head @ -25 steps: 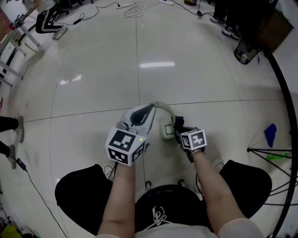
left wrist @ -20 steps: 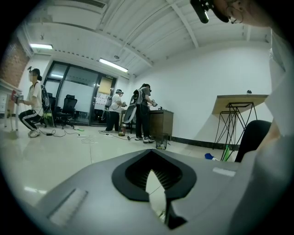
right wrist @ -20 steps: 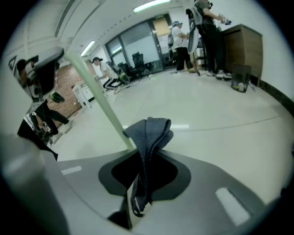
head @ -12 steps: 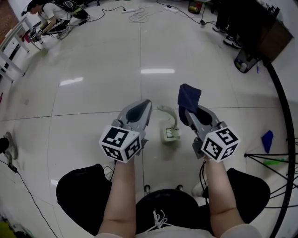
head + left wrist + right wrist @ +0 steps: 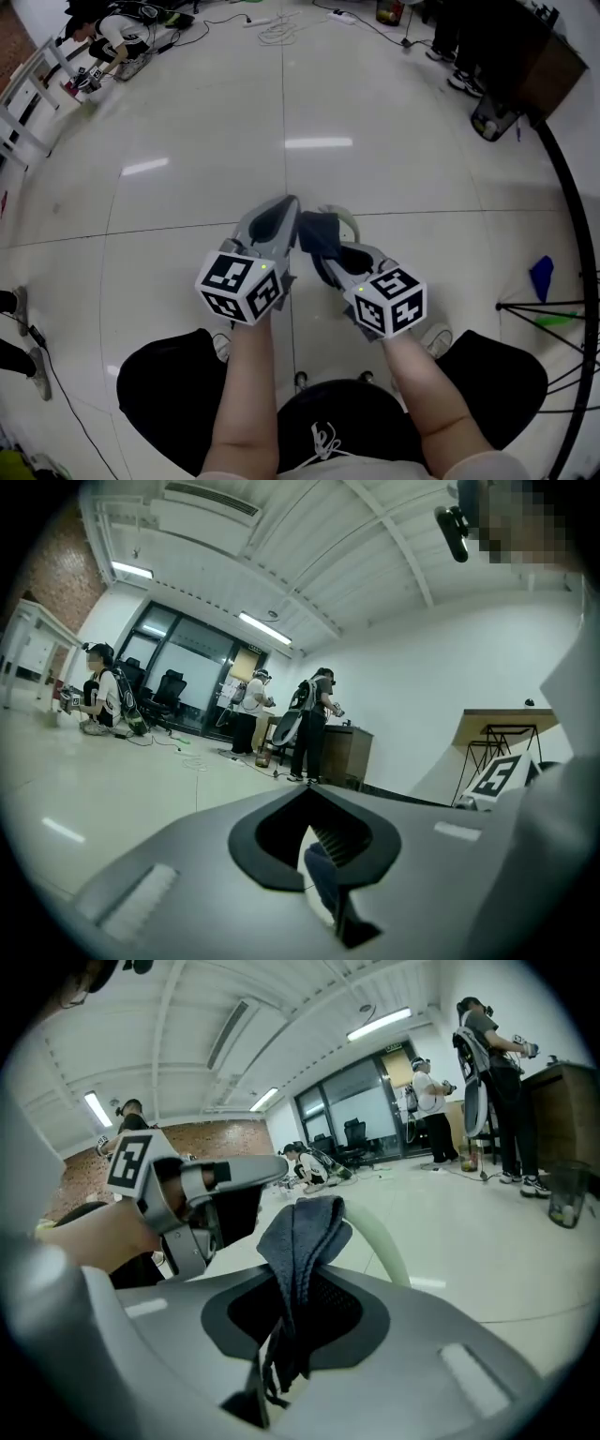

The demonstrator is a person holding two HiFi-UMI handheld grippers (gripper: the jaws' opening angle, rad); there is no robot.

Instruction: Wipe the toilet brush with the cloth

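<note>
Over the wide open floor [image 5: 187,141], we pinch the cloth [image 5: 317,232] in our right gripper [image 5: 330,255], its edge by the brush [image 5: 346,223], and our left gripper [image 5: 286,208] sits close beside, fingers pressed together.

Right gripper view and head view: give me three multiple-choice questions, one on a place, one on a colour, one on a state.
1. Where is the cloth? A on the floor; B in the right gripper's claw; C on a chair.
2. The toilet brush handle is: A red; B pale green; C black.
3. The cloth is: A spread flat; B knotted; C bunched in folds.
Answers: B, the claw is shut on it; B, it shows pale green past the cloth; C, it rises from the claw in folds.
</note>
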